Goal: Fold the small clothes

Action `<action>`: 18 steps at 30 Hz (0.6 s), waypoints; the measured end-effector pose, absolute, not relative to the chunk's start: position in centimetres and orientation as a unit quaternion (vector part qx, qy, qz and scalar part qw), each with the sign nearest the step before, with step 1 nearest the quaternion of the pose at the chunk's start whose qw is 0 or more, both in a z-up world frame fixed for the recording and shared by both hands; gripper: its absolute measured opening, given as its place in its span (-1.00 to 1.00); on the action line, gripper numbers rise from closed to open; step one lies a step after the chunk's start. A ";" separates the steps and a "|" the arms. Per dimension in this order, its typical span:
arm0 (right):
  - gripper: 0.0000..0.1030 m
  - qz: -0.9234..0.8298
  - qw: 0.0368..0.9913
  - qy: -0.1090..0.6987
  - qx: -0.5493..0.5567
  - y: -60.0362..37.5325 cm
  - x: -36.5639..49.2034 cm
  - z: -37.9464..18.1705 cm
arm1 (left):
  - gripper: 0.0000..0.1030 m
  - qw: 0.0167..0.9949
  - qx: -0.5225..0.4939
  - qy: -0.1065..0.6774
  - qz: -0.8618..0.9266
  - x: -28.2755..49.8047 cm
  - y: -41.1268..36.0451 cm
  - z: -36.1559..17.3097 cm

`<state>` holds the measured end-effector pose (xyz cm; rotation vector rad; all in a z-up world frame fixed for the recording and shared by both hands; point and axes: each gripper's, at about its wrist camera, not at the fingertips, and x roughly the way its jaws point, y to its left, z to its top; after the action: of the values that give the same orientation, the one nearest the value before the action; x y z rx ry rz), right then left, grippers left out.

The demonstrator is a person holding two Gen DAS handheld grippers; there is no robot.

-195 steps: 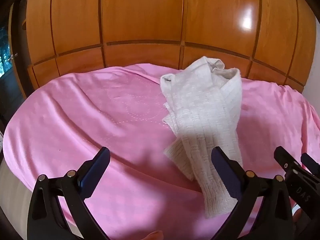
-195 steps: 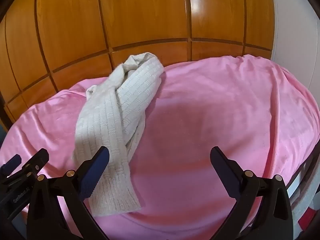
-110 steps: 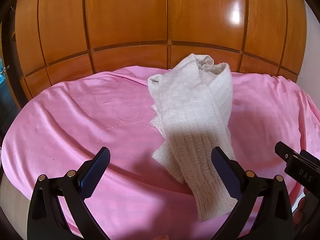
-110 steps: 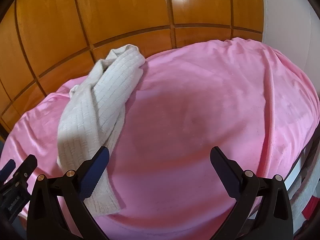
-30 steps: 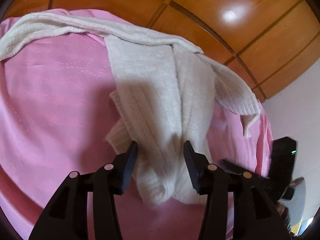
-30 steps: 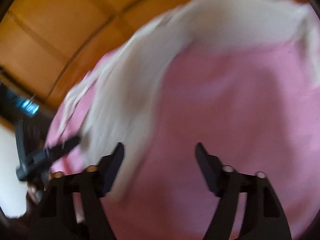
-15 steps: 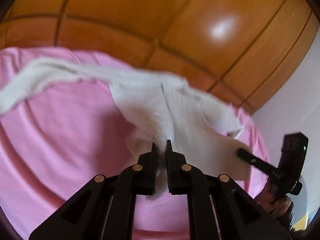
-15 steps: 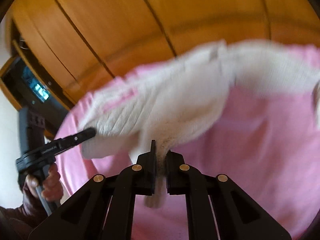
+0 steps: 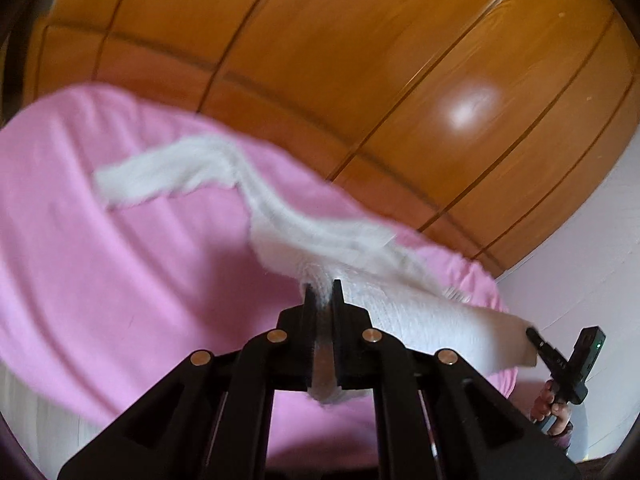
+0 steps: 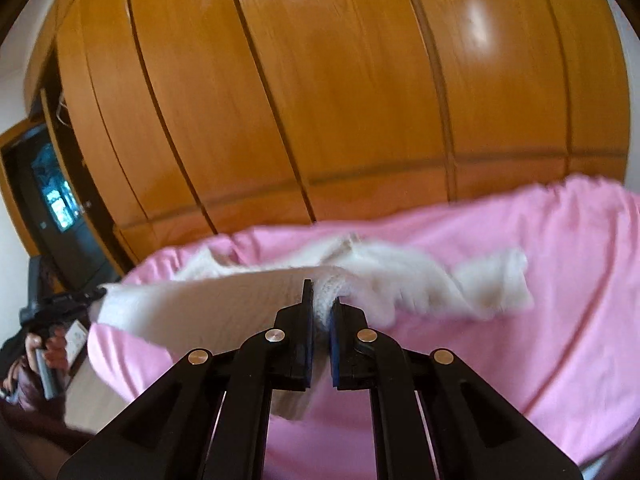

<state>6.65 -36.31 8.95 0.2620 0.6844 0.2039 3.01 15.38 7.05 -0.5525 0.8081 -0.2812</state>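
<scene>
A white knitted garment (image 9: 360,280) is held up over the pink bed sheet (image 9: 120,280). My left gripper (image 9: 323,292) is shut on one bottom corner of it. My right gripper (image 10: 322,292) is shut on the other corner of the garment (image 10: 224,304). The knit stretches between the two grippers, and its sleeves trail blurred across the sheet (image 10: 520,340). The right gripper also shows at the right edge of the left wrist view (image 9: 534,334), and the left gripper at the left edge of the right wrist view (image 10: 94,294).
Glossy wooden wardrobe doors (image 10: 320,100) stand right behind the bed. A dark doorway (image 10: 52,196) is at the left. A pale wall (image 9: 592,260) is at the right.
Both grippers, open over the lying garment seconds ago, have shut on its lower edge and lifted it. In the last half second the garment has spread wider between them.
</scene>
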 end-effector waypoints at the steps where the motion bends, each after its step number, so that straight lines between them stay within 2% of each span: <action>1: -0.91 0.095 0.918 0.366 0.121 -36.0 6.0 7.1 | -0.89 0.864 -0.264 0.409 -0.126 2.3 15.4 5.5; 6: -0.91 0.049 0.846 0.520 0.109 -36.7 4.6 -4.3 | -0.88 0.812 -0.263 0.516 -0.073 1.0 14.4 -3.8; 9: -0.91 0.035 0.821 0.560 0.105 -36.5 5.1 -7.7 | -0.84 0.795 -0.255 0.547 -0.058 1.1 13.6 -7.3; 10: -0.91 0.040 0.818 0.566 0.094 -36.0 4.9 -8.0 | -0.71 0.795 -0.252 0.550 -0.045 1.3 13.8 -7.8; 11: -0.85 0.038 0.822 0.562 0.078 -35.8 5.2 -7.6 | -0.68 0.798 -0.256 0.545 -0.037 1.5 14.1 -7.7; 12: -0.59 0.037 0.828 0.556 0.065 -35.7 5.5 -6.8 | -0.56 0.805 -0.255 0.534 -0.024 1.6 14.7 -7.4; 13: -0.42 0.034 0.834 0.548 0.059 -35.7 5.4 -5.8 | -0.27 0.820 -0.253 0.513 -0.003 1.8 15.8 -6.5; 14: -0.06 0.021 0.845 0.532 0.052 -35.9 5.8 -4.9 | -0.15 0.828 -0.251 0.501 0.012 2.1 16.5 -6.0; 15: 0.17 0.012 0.852 0.520 0.050 -36.0 6.0 -4.4 | -0.10 0.836 -0.249 0.488 0.031 2.4 17.5 -5.5; 18: 0.20 0.013 0.872 0.487 0.047 -35.3 8.1 -3.1 | -0.09 0.854 -0.233 0.454 0.102 4.1 21.1 -4.5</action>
<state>8.08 -35.31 -3.10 0.0989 1.0176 0.0274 4.14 21.07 -4.51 -0.4903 0.9550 0.2151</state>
